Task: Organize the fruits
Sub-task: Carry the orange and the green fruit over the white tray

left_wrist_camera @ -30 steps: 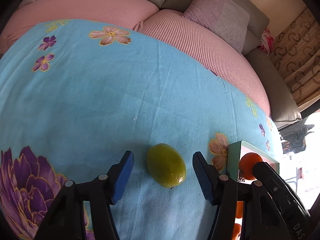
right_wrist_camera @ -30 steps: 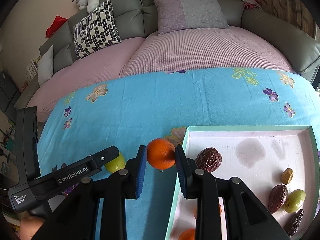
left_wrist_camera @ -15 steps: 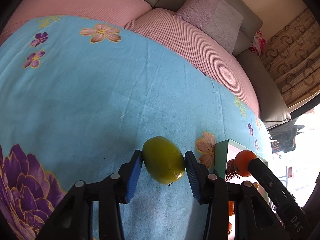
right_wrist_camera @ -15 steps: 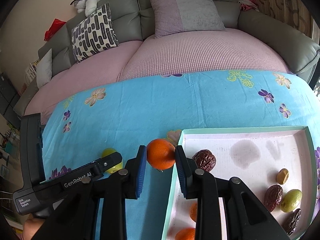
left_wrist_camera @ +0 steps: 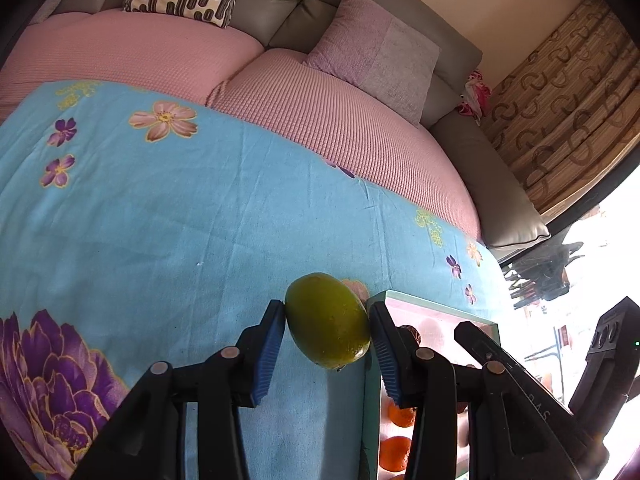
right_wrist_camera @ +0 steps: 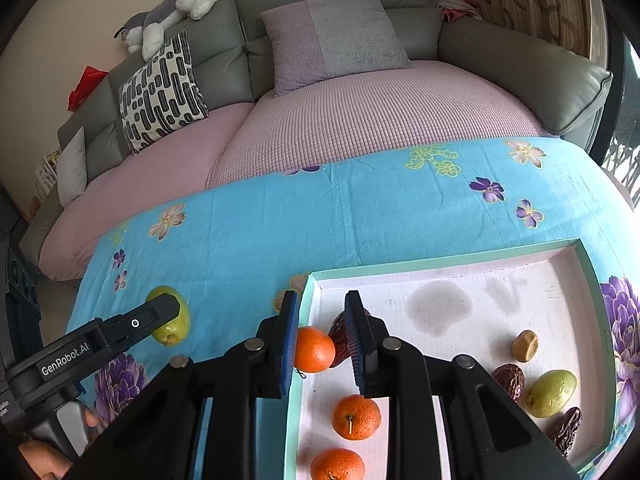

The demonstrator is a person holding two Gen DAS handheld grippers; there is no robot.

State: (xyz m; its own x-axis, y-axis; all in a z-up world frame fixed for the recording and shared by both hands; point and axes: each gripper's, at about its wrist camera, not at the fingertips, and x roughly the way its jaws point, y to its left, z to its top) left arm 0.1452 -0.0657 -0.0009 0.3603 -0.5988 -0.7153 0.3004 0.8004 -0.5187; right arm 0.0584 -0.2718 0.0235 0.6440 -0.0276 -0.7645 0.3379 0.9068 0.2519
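My left gripper [left_wrist_camera: 327,340] is shut on a green lemon [left_wrist_camera: 326,320] and holds it above the blue floral cloth, close to the left wall of the mint-rimmed tray [left_wrist_camera: 374,308]. The lemon also shows in the right wrist view [right_wrist_camera: 173,326] behind the left gripper's arm. My right gripper [right_wrist_camera: 321,340] is open over the tray's left edge [right_wrist_camera: 304,308]. An orange [right_wrist_camera: 314,350] sits between its fingers, touching the left pad only. A dark date [right_wrist_camera: 340,340] lies just behind it.
The tray holds two more oranges [right_wrist_camera: 356,416], dates [right_wrist_camera: 508,378], a green fruit [right_wrist_camera: 550,394] and a small brown fruit [right_wrist_camera: 525,346]. The blue floral cloth [right_wrist_camera: 320,216] covers a round pink sofa seat with cushions [right_wrist_camera: 332,36] behind.
The left gripper shut on the lemon, lifted it and carried it right toward the tray. The right gripper moved over the tray's left edge and opened, loosening its hold on the orange.
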